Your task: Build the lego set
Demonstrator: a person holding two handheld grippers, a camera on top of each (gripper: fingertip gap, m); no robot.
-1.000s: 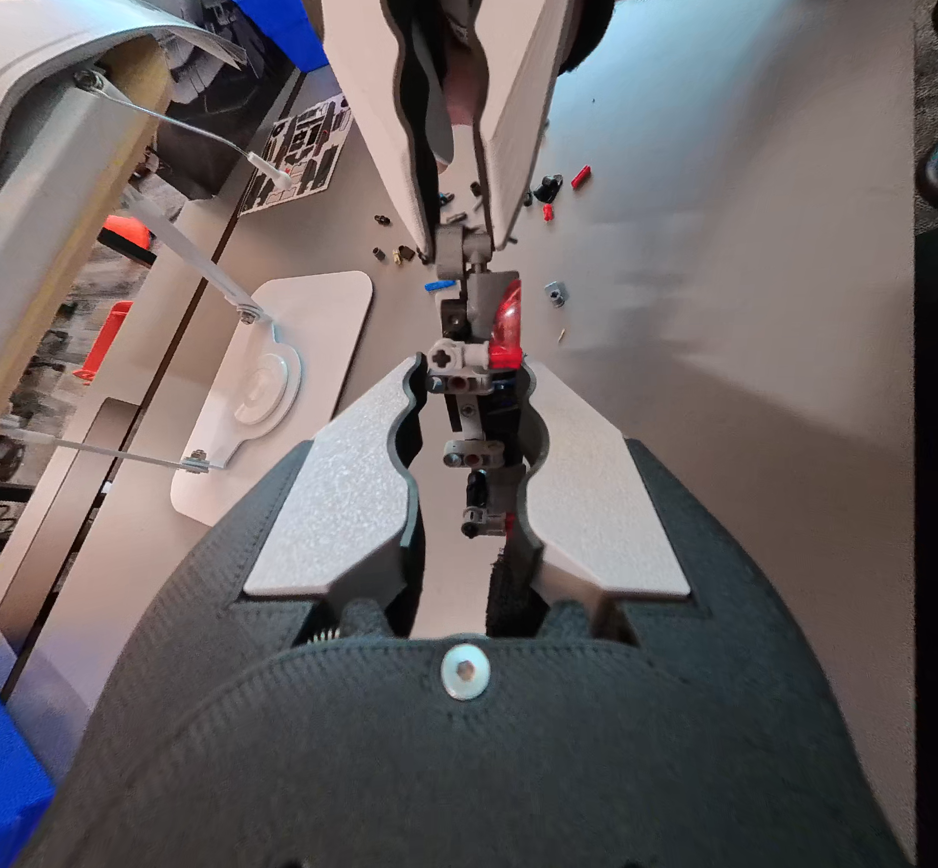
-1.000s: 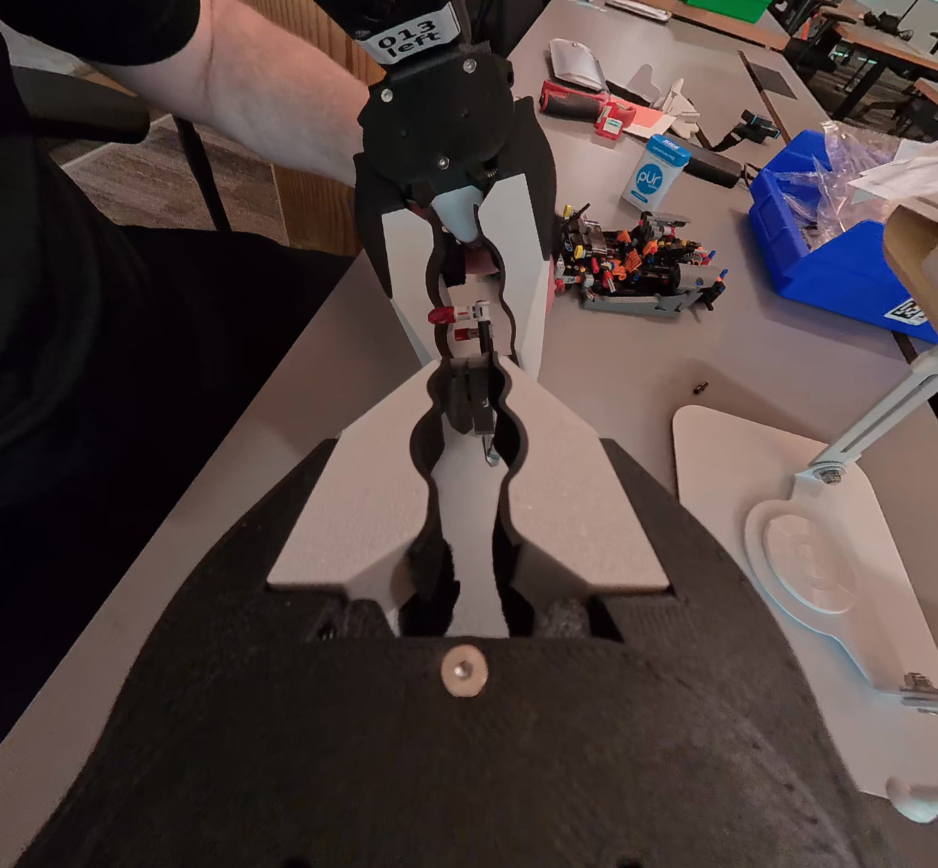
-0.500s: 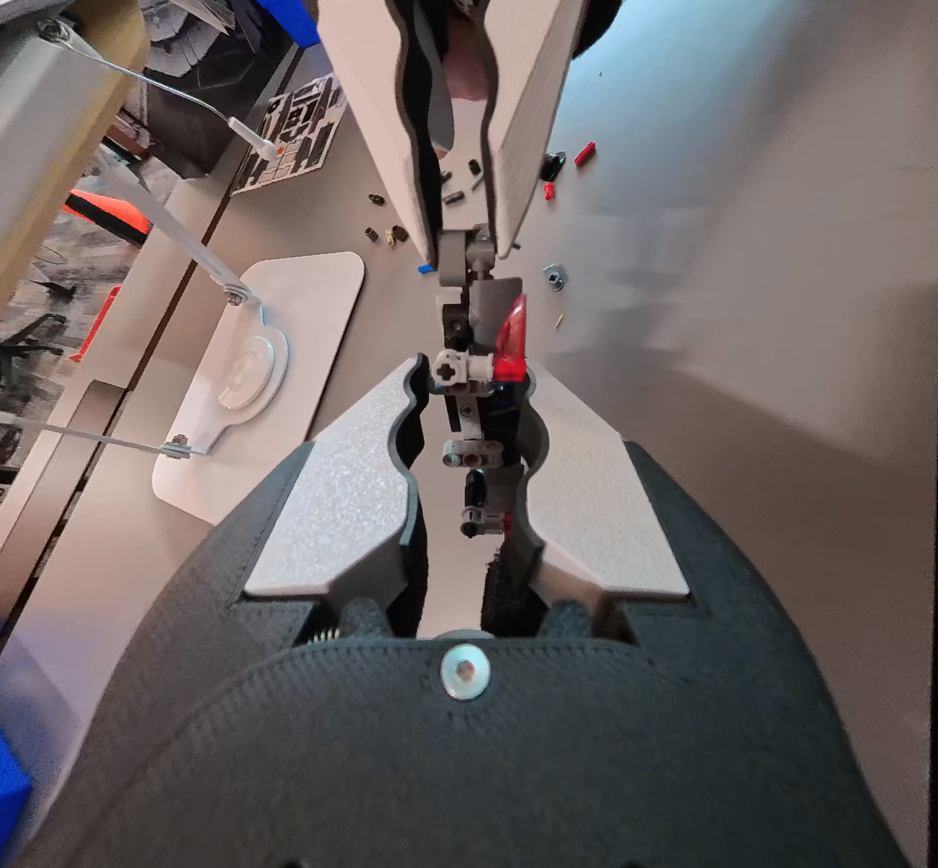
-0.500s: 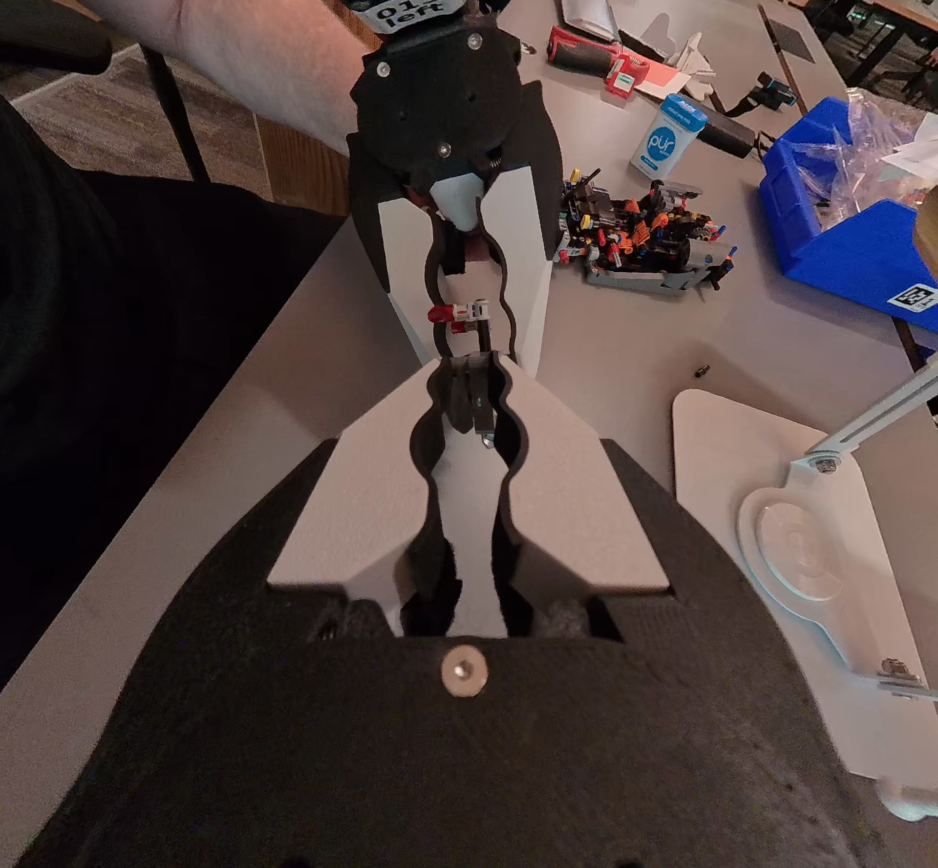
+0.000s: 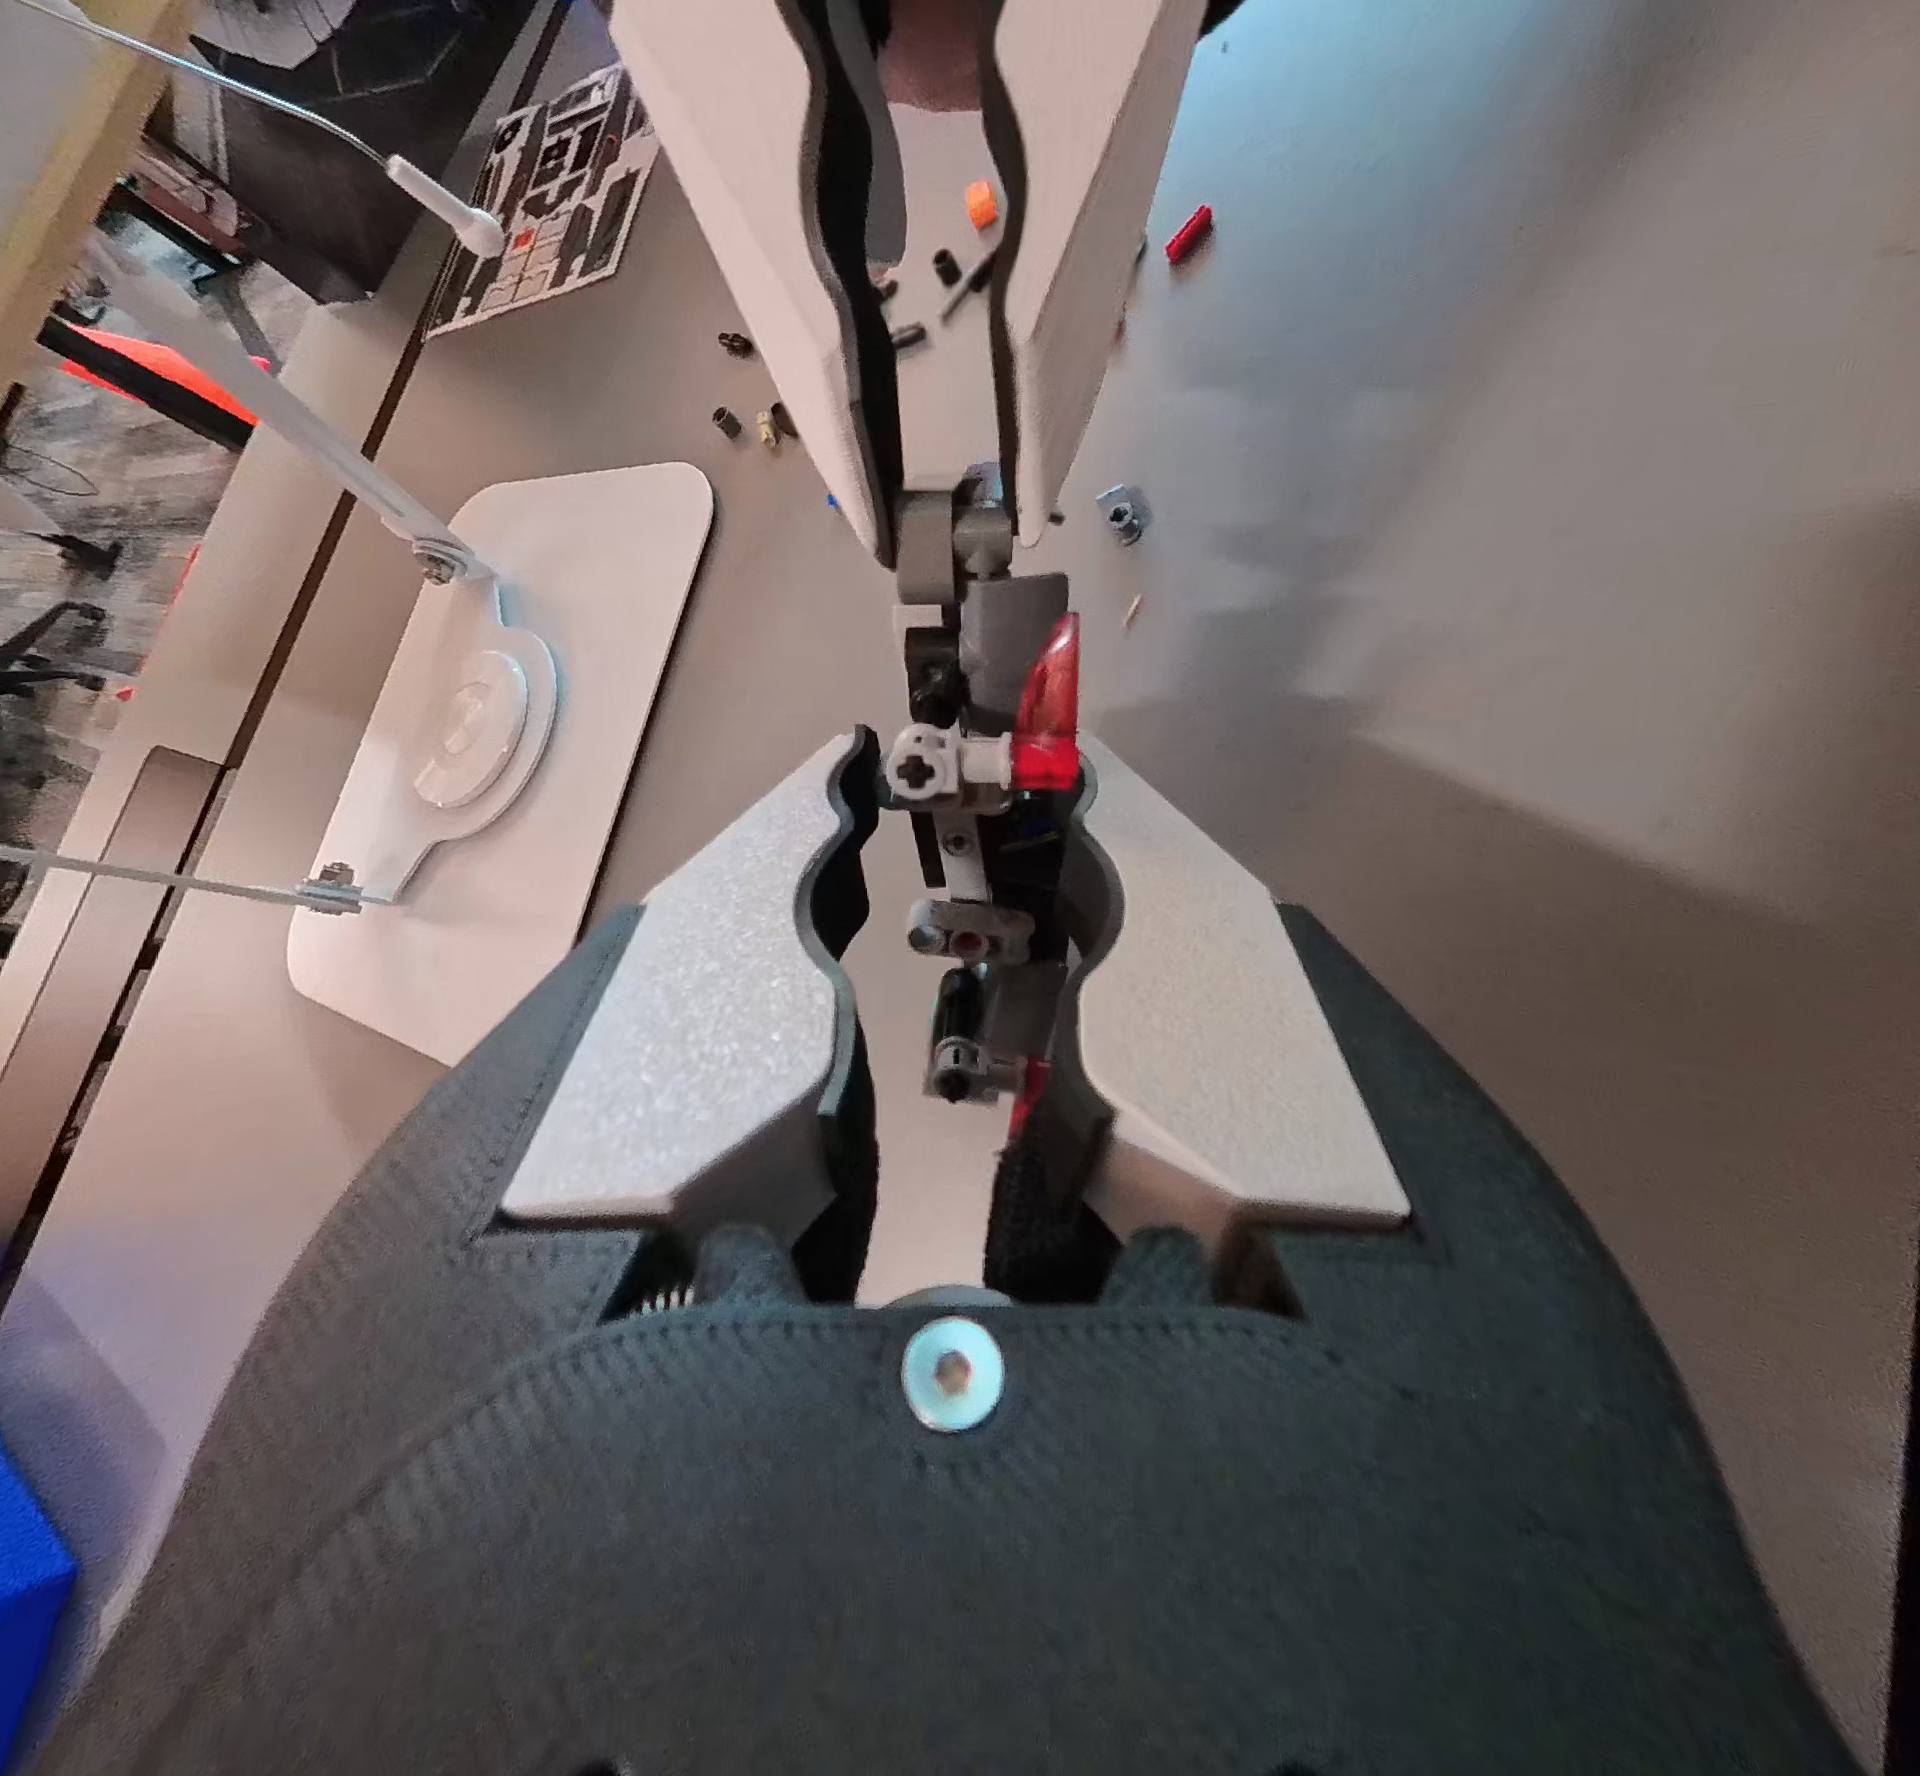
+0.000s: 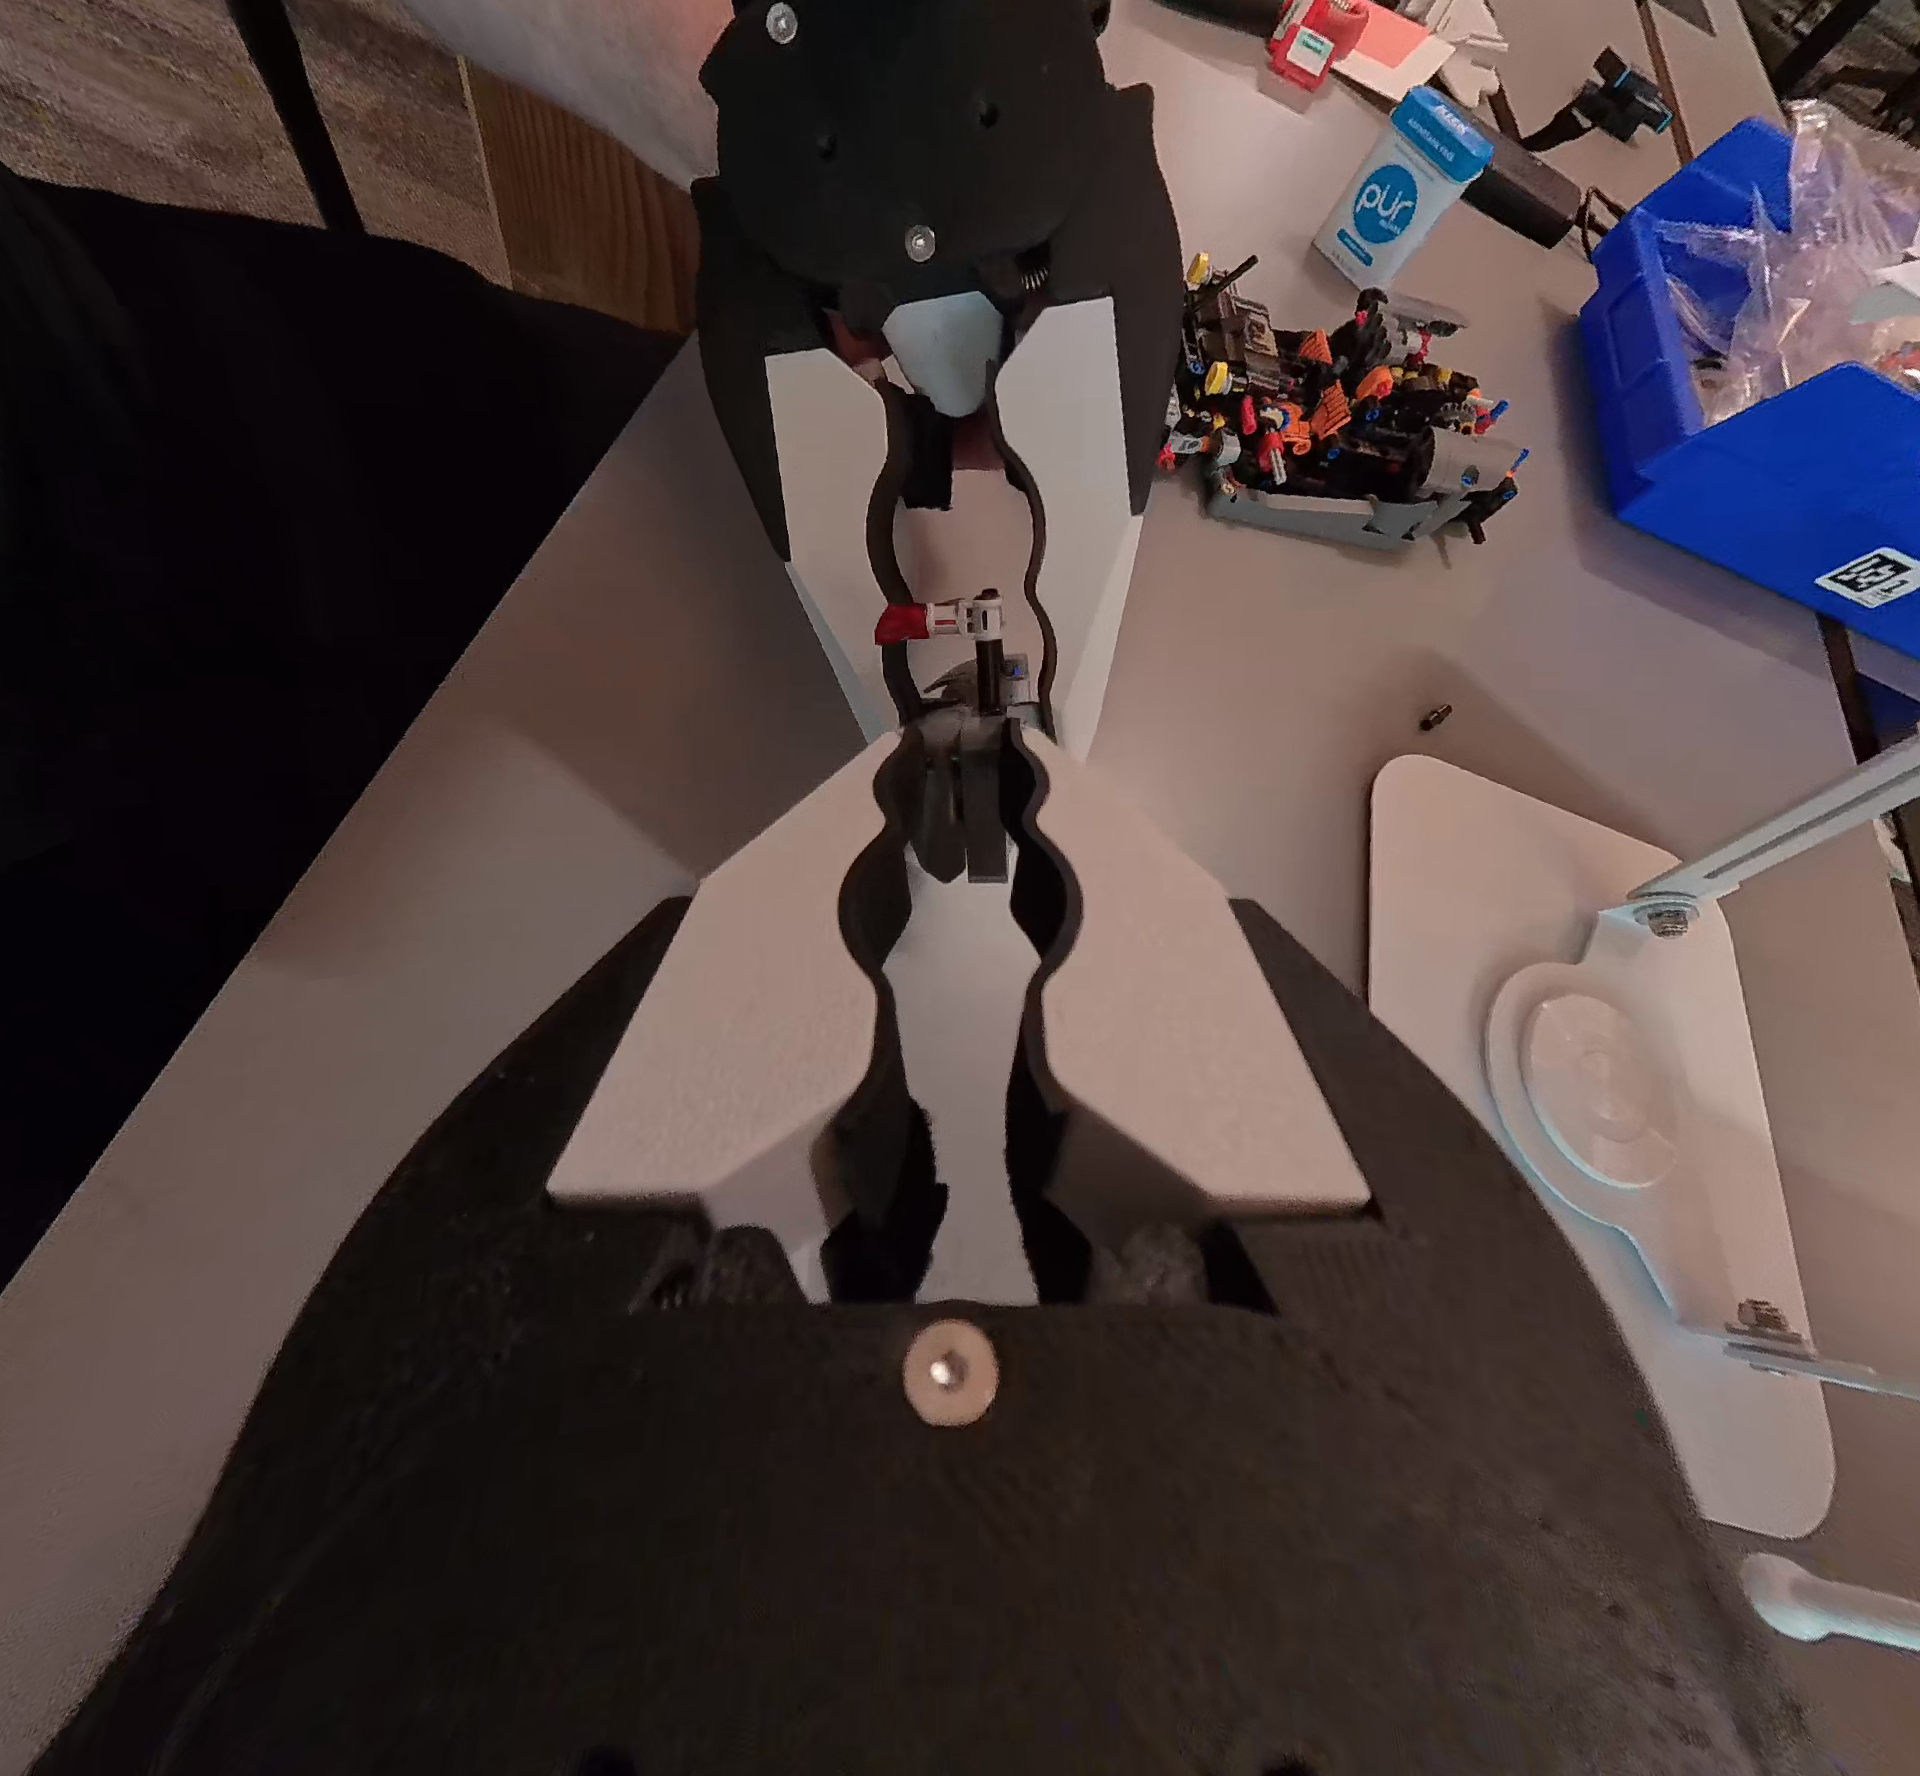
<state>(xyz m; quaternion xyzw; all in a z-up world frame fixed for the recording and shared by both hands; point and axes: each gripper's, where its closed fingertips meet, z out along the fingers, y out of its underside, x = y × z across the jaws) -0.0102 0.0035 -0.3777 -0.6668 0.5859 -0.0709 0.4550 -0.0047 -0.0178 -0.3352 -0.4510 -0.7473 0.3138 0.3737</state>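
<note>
A small lego sub-assembly (image 5: 966, 853) of grey, black and white pieces with a clear red wedge hangs above the table between both grippers. My left gripper (image 5: 971, 770) is shut on its near end, with the white connector and red wedge between the fingertips. My right gripper (image 5: 956, 531) comes from the opposite side and is shut on the grey far end. In the right wrist view my right gripper (image 6: 961, 755) pinches the dark grey part. The left gripper (image 6: 977, 698) faces it, and the red-and-white piece of the sub-assembly (image 6: 940, 623) shows between its fingers.
A partly built lego model (image 6: 1340, 438) stands on the grey table (image 6: 1299, 646), with a white canister (image 6: 1392, 188) and a blue bin (image 6: 1745, 438) behind it. Loose small pieces (image 5: 1188, 232) and a sticker sheet (image 5: 551, 199) lie on the table. A white stand base (image 6: 1538, 1051) is at the right. Across from one pair of fingers to the other is roughly 5 cm. It is some 25 cm from my left tips to the partly built lego model (image 6: 1340, 438).
Both grippers keep their hold on the sub-assembly. The two grippers have drawn a little closer together, and the grey part sits less deep between the right gripper's fingers.
</note>
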